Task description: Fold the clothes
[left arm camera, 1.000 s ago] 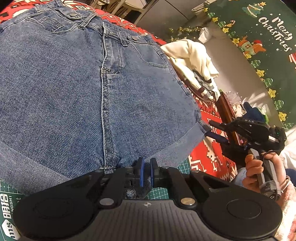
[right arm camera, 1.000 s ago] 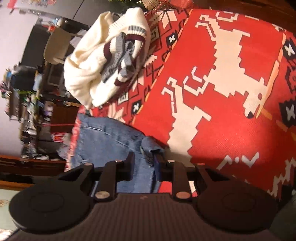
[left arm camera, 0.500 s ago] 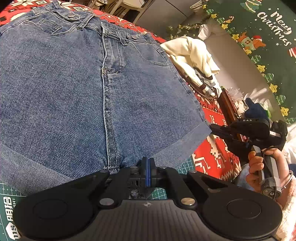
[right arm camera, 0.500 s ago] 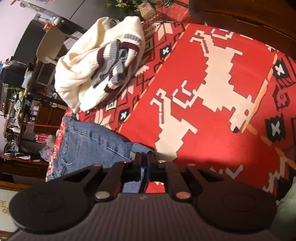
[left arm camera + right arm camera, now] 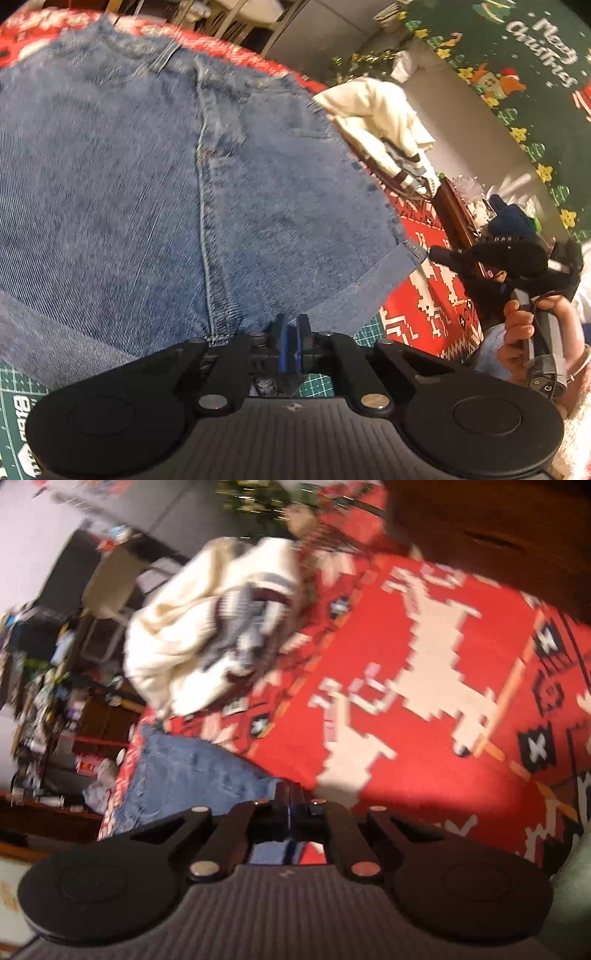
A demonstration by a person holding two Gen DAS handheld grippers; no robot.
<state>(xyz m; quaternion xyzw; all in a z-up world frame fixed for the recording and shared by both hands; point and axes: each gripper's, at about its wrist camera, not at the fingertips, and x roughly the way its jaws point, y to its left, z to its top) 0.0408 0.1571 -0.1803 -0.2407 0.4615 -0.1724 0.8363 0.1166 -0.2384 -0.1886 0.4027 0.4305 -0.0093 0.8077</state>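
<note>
In the left wrist view, the denim shorts (image 5: 155,192) lie spread over a red patterned cloth (image 5: 424,295) on the bench, their lower edge reaching a green cutting mat (image 5: 369,325). The left gripper (image 5: 289,334) has its blue pads drawn close together at the crotch hem; whether denim is pinched between them cannot be told. To the right, the right gripper (image 5: 430,253), held in a person's hand (image 5: 524,332), is clamped on the cuffed corner of the shorts' leg. A cream sweater (image 5: 376,122) lies bunched beyond the shorts. In the right wrist view, blurred, the right gripper (image 5: 290,794) has its jaws pressed together on the denim shorts (image 5: 192,771) at the hem corner, over the red patterned cloth (image 5: 424,746), with the cream sweater (image 5: 207,642) heaped farther off.
</note>
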